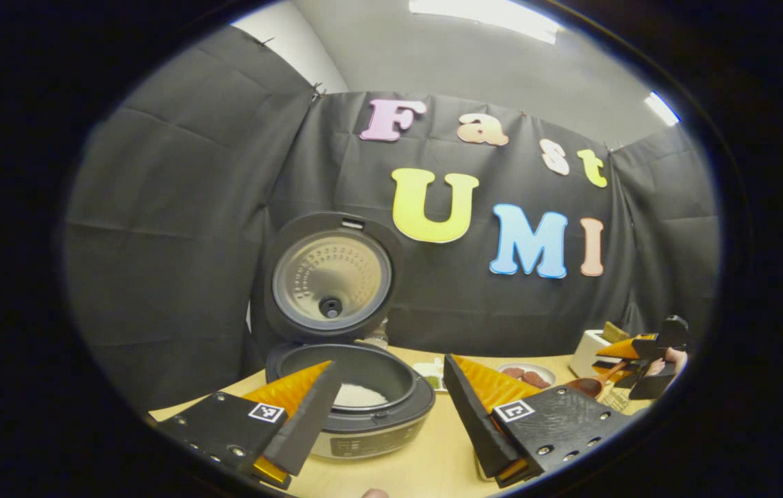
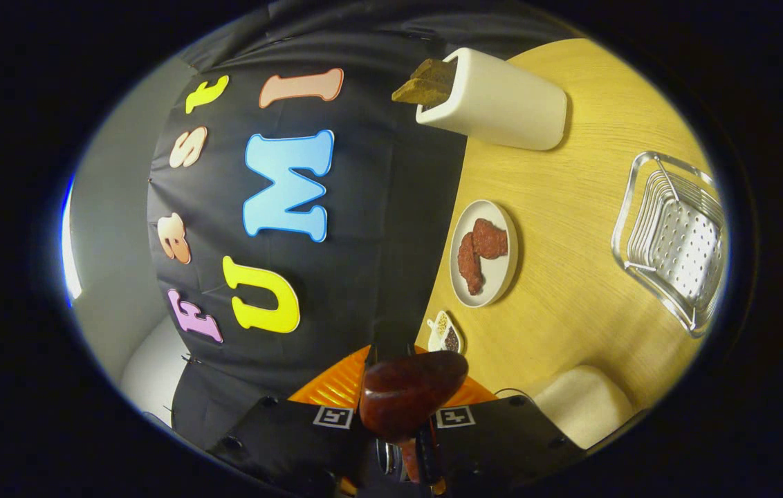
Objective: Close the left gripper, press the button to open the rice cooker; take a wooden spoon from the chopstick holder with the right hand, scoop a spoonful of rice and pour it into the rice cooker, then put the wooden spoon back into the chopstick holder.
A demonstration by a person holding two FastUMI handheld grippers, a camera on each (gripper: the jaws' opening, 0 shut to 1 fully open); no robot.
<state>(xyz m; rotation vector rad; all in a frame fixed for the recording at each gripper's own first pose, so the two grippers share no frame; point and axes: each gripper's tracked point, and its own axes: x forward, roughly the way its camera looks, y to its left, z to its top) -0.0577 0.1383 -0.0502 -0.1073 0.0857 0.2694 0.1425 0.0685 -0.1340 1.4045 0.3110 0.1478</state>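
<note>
The rice cooker (image 1: pixel 353 408) stands open on the wooden table (image 1: pixel 419 463), its round lid (image 1: pixel 331 277) upright and a patch of white rice (image 1: pixel 360 395) in the pot. My left gripper (image 1: pixel 391 363) is open just in front of the cooker, holding nothing. At the far right a hand holds my right gripper (image 1: pixel 640 360), shut on the wooden spoon (image 1: pixel 588 386) near the white chopstick holder (image 1: pixel 588 351). In the right gripper view, the spoon's dark bowl (image 2: pixel 412 391) sticks out between that gripper's (image 2: pixel 391 360) fingers, with the chopstick holder (image 2: pixel 502 104) farther off, wooden utensils standing in it.
A white plate of reddish-brown food (image 2: pixel 483 252) and a small condiment dish (image 2: pixel 445 333) sit along the table's back edge by the cloth wall. A metal draining rack (image 2: pixel 675 242) lies nearer the front. A cream rounded object (image 2: pixel 582 404) is close beside my right gripper.
</note>
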